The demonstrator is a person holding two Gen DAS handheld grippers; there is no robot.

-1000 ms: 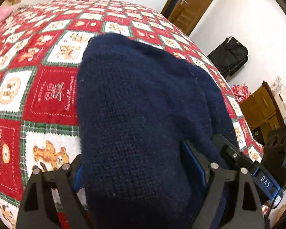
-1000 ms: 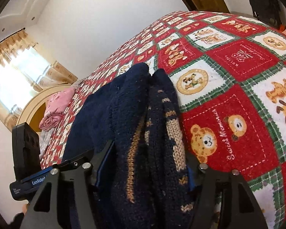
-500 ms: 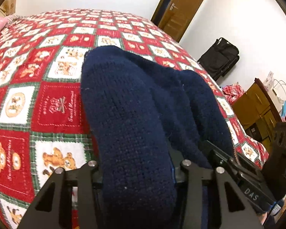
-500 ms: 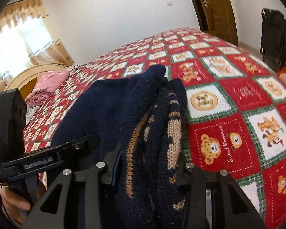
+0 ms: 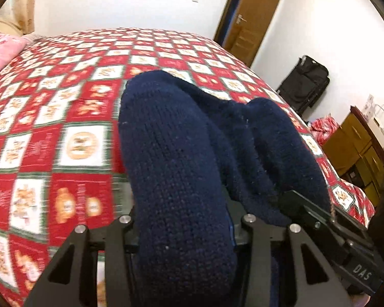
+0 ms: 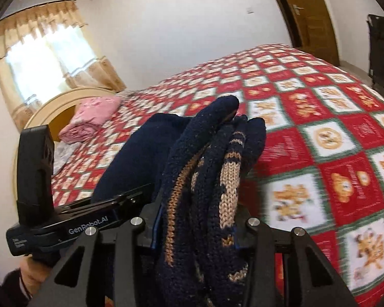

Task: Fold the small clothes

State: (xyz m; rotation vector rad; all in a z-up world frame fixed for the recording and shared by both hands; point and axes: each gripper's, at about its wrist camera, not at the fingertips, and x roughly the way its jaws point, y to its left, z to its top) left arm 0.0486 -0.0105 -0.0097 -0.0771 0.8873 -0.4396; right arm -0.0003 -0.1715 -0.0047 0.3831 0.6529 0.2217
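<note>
Above the quilt point(image 5: 64, 117) — both grippers point(image 5: 184, 220) point(image 6: 194, 220) clamp the sweater point(image 5: 181, 158).

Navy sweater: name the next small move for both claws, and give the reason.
Probably carry the navy sweater forward and lower it onto the quilt. Both the left claw and the right claw are clamped on bunched knit, and the garment hangs doubled between them, so laying it down would complete the fold.
</note>
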